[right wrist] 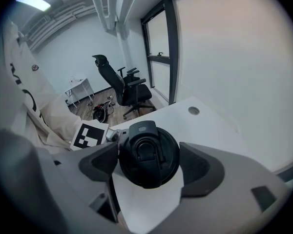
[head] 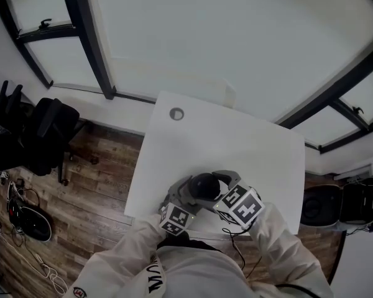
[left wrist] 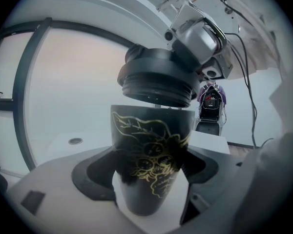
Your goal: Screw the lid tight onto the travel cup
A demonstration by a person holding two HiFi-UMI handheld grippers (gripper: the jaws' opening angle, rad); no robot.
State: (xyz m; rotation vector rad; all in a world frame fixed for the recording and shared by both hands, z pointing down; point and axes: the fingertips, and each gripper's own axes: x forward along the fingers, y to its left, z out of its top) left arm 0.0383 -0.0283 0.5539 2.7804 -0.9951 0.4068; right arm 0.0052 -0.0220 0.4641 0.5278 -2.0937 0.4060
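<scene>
A black travel cup (left wrist: pixel 151 150) with a gold drawing stands upright between the jaws of my left gripper (left wrist: pixel 149 175), whose pads press on its sides. Just above its rim hangs the black lid (left wrist: pixel 158 79), slightly tilted, with a thin gap under it. My right gripper (right wrist: pixel 149 162) is shut on that lid (right wrist: pixel 149 152), one pad on each side, the flip cap facing the camera. In the head view both grippers meet over the cup and lid (head: pixel 205 184) near the table's front edge, the left gripper (head: pixel 188 197) on the left and the right gripper (head: pixel 221 188) on the right.
The white table (head: pixel 236 135) has a round grey grommet (head: pixel 176 113) near its far left corner. A black office chair (head: pixel 40 135) stands on the wood floor to the left. Windows run behind the table, and black cases (head: pixel 342 205) stand at the right.
</scene>
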